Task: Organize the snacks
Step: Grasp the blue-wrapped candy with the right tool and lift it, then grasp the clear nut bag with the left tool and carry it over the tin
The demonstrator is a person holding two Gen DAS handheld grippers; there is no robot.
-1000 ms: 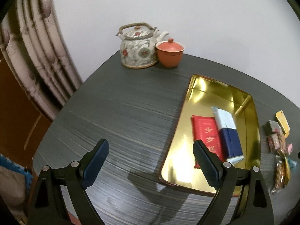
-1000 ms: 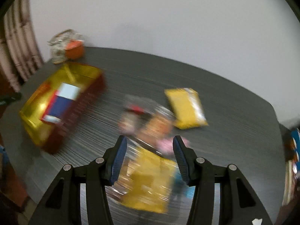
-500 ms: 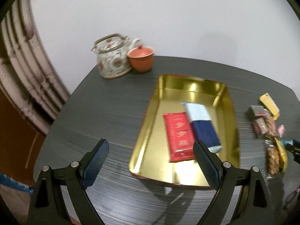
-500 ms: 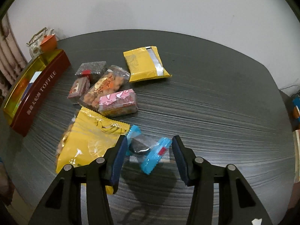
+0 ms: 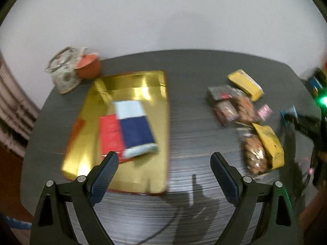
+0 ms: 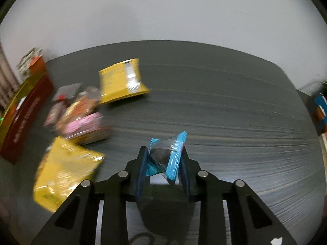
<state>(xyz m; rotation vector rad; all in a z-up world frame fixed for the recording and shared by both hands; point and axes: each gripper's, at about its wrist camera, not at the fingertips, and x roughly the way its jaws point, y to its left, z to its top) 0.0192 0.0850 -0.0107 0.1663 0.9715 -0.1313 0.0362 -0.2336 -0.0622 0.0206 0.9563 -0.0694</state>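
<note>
My right gripper [image 6: 164, 157] is shut on a small blue snack packet [image 6: 168, 157] and holds it above the dark table [image 6: 224, 112]. The packet also shows at the right of the left wrist view [image 5: 289, 112]. My left gripper [image 5: 164, 163] is open and empty above the table, just right of the gold tin tray [image 5: 92, 143]. The tray holds a red packet [image 5: 110, 136] and a blue and white packet [image 5: 134, 126]. Loose snacks lie in a pile: a yellow bag [image 6: 65, 171], a pink packet [image 6: 83, 128], another yellow bag [image 6: 121, 81].
A teapot [image 5: 63, 71] and an orange lidded cup [image 5: 89, 66] stand at the table's back left corner, behind the tray. The tray's red outer side [image 6: 26, 114] faces the snack pile. Colourful objects [image 6: 320, 110] sit past the table's right edge.
My right gripper closed on the blue packet and lifted it off the table. My left gripper swung right, so the tray shifted left in its view and the snack pile came in.
</note>
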